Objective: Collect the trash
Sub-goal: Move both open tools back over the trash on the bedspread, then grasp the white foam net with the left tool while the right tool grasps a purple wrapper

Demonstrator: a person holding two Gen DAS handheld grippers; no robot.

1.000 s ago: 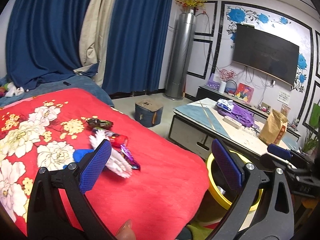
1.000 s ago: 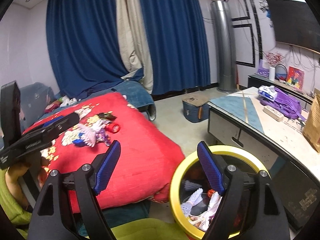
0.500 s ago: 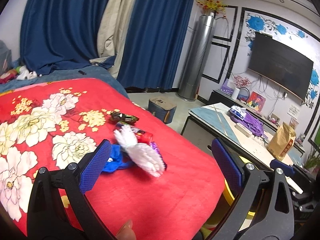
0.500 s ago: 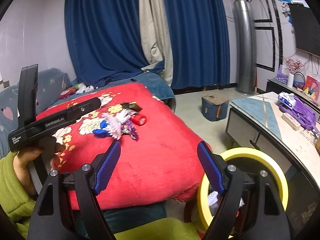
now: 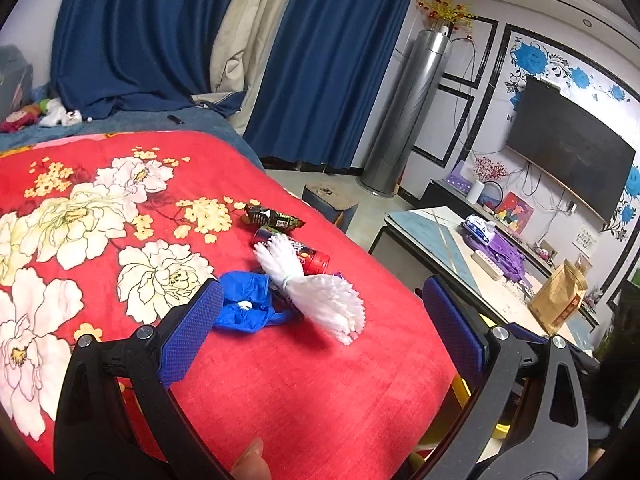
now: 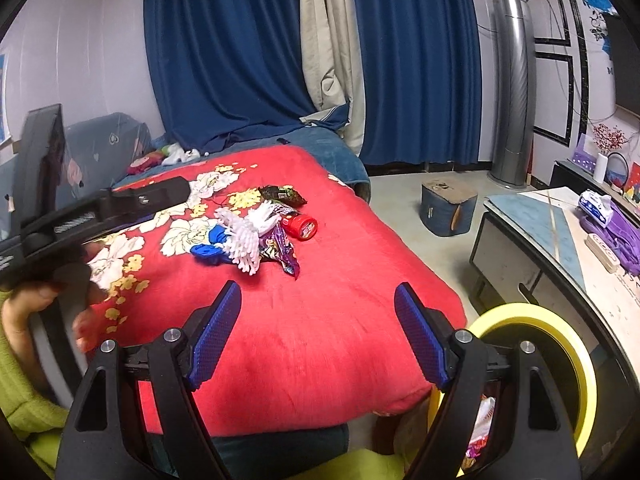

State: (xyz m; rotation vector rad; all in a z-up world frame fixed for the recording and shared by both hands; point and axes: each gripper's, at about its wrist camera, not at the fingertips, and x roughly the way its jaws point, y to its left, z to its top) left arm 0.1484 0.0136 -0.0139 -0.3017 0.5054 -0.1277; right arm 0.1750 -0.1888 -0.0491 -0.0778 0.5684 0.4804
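On the red blanket a pile remains: white bundle, blue scrap, red-capped bottle, wrappers. We judge collection partial; the yellow bin already holds trash, and we hold both claws, left and right, spread and empty.

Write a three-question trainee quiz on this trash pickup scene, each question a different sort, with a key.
1. True or false: the right claw is shut on a wrapper.
2. Which item lies on top of the blue glove? A) white foam net B) brown paper bag C) purple cloth
3. Fill in: the bin beside the red blanket has a ____ rim.

Key: 1. False; both it and the left claw are open and empty. 2. A. 3. Yellow.
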